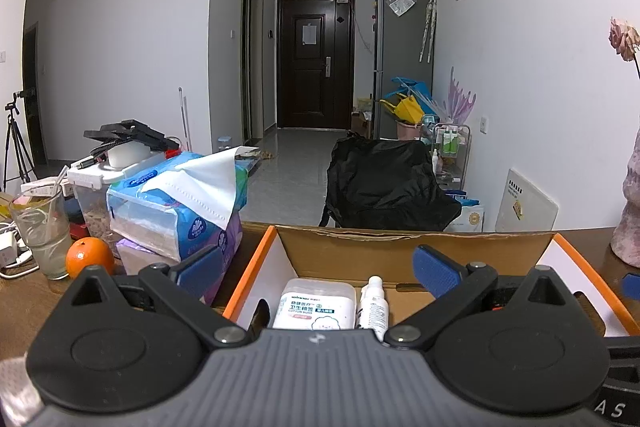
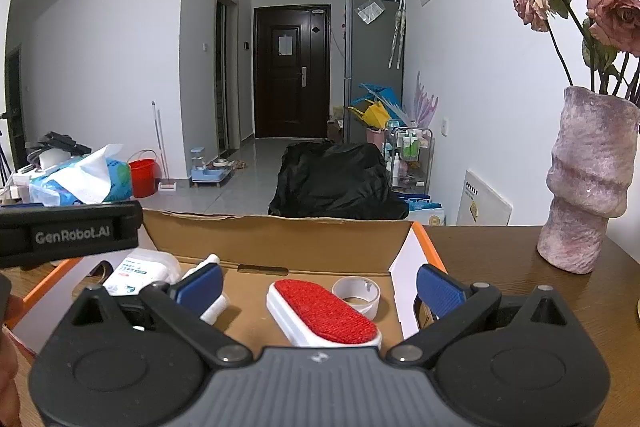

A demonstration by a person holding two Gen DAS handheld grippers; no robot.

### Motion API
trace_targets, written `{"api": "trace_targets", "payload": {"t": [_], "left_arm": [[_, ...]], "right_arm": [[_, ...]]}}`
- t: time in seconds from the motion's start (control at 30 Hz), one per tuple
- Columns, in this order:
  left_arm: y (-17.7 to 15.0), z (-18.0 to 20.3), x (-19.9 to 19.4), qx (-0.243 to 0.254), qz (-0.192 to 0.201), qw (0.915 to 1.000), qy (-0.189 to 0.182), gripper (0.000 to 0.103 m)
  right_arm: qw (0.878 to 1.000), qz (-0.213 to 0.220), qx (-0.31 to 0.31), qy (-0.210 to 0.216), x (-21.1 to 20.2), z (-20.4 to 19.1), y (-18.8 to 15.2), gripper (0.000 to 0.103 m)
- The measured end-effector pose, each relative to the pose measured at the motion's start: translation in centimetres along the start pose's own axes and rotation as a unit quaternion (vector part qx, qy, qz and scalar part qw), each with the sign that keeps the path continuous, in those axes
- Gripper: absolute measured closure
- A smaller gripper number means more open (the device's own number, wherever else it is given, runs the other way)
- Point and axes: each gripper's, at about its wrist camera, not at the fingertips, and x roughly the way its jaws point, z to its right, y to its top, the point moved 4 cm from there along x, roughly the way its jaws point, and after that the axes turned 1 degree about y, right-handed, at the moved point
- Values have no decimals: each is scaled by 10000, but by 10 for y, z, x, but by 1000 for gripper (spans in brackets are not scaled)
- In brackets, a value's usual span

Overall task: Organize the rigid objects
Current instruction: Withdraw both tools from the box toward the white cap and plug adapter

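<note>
An open cardboard box [image 1: 400,247] [image 2: 280,243] with orange-edged flaps stands on the brown table. Inside it lie a white cotton-swab case [image 1: 314,305] [image 2: 136,273], a small white bottle [image 1: 373,303] [image 2: 210,301], a white lint brush with a red pad [image 2: 324,311] and a roll of clear tape [image 2: 357,293]. My left gripper [image 1: 316,277] hangs open over the box's left half, nothing between its blue pads [image 1: 436,277]. My right gripper [image 2: 318,285] is open over the right half, above the brush, not touching it. The left gripper's black body [image 2: 68,233] shows at the left of the right wrist view.
Left of the box sit a tissue pack [image 1: 180,203], an orange [image 1: 89,257], a glass with a straw [image 1: 40,227] and a plastic container [image 1: 92,187]. A pink vase [image 2: 588,183] with dried roses stands at the right. Beyond the table stands a chair under black cloth [image 1: 388,183].
</note>
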Motion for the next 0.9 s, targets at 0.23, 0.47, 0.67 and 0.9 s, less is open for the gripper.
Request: {"api": "trace_targets", "payload": {"t": [0.23,0.47,0.67,0.9], "left_arm": [[1,-3,-7,-79,-45,9999,-121,0],[0,-10,-22,70,86,9999,-109,0],[-4,-20,-31,94,78,9999,-90,0],[-10,-35,-43,83,85,9999,-41,0]], "right_arm": [[10000,58,-71,29,-10,0,-2,0],[9997,169,-160,65,-26,2,-3,0],[9992,276,-263,97,-41,4,-4,0],[9985,365,-376,131,-58,8,-8,0]]}}
